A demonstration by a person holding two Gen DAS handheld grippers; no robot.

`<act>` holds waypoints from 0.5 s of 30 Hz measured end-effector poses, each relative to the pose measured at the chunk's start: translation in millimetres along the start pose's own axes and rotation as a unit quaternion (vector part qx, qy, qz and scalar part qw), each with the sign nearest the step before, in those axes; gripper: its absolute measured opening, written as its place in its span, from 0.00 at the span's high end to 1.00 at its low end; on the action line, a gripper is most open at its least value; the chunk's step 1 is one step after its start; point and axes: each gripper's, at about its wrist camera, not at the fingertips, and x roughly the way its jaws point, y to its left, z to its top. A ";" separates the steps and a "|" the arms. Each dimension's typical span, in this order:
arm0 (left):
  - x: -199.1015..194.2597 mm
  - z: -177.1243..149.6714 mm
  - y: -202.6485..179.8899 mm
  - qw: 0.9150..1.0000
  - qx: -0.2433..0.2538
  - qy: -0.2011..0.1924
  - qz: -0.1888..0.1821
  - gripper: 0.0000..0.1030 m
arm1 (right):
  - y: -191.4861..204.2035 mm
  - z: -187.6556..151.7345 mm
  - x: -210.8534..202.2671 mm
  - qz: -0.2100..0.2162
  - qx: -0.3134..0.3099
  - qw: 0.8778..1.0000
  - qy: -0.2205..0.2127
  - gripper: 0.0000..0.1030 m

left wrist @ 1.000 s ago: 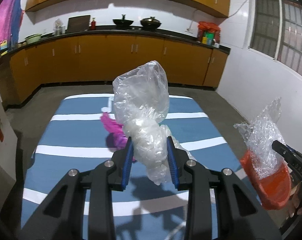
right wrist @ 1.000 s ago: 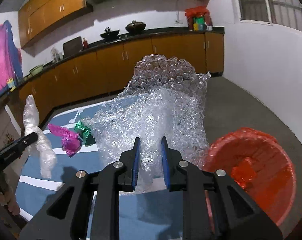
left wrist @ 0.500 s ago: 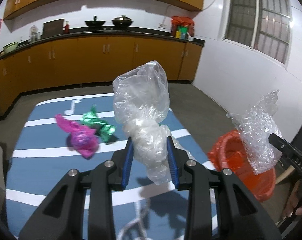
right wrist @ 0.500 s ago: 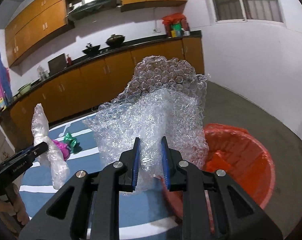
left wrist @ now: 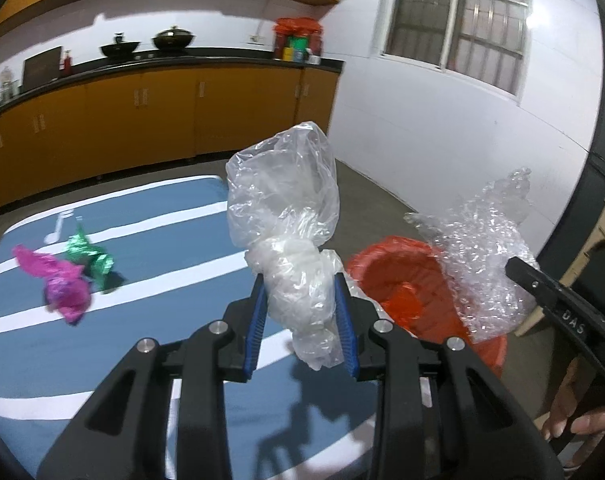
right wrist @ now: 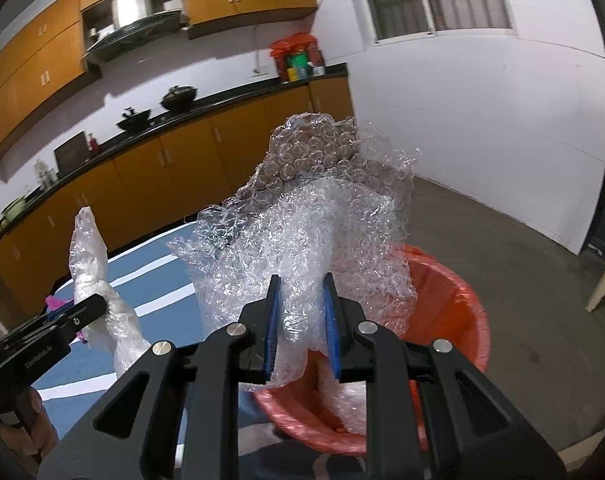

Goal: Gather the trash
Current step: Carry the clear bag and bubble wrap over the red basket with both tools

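Note:
My left gripper point(left wrist: 300, 320) is shut on a crumpled clear plastic bag point(left wrist: 290, 216), held above the right edge of the blue striped table point(left wrist: 150, 364). My right gripper point(right wrist: 300, 320) is shut on a sheet of bubble wrap point(right wrist: 314, 232), held over the orange trash bin point(right wrist: 454, 312). The bin also shows in the left wrist view point(left wrist: 402, 280), beside the table, with the bubble wrap point(left wrist: 482, 256) above it. A pink wrapper point(left wrist: 60, 284) and a green wrapper point(left wrist: 88, 254) lie on the table at the left.
Orange kitchen cabinets point(left wrist: 142, 120) with a black counter run along the far wall. A white wall with a window point(left wrist: 458, 20) stands on the right. Bare concrete floor point(right wrist: 502, 232) surrounds the bin. A wooden piece of furniture point(left wrist: 594, 248) stands at the far right.
Both grippers have swung right toward the bin, each still holding its trash. The bubble wrap now hangs over the bin. The wrappers have slid to the left of the left wrist view.

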 end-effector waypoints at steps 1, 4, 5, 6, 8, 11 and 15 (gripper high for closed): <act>3.6 0.1 -5.4 1.000 0.002 0.001 -0.008 0.68 | -4.5 -0.6 0.4 -0.005 0.004 1.000 0.001 0.80; 15.0 -1.0 -21.1 1.000 0.009 0.008 -0.026 0.68 | -16.6 -2.5 3.2 -0.020 0.017 1.000 0.005 0.80; 18.5 -0.6 -24.8 0.999 0.012 0.011 -0.030 0.68 | -21.3 -3.3 4.4 -0.025 0.022 0.999 0.007 0.80; 22.8 -1.0 -29.4 0.999 0.016 0.014 -0.036 0.68 | -22.3 -4.7 4.4 -0.029 0.026 0.999 0.008 0.80; 30.4 -1.9 -38.3 0.999 0.022 0.019 -0.044 0.68 | -28.7 -6.2 5.8 -0.038 0.034 0.999 0.010 0.80; 42.6 -3.8 -51.7 0.998 0.033 0.027 -0.055 0.68 | -40.8 -8.1 8.5 -0.052 0.047 0.997 0.013 0.80; 60.8 -7.1 -68.0 0.996 0.047 0.041 -0.066 0.68 | -54.4 -11.3 11.6 -0.067 0.061 0.996 0.016 0.80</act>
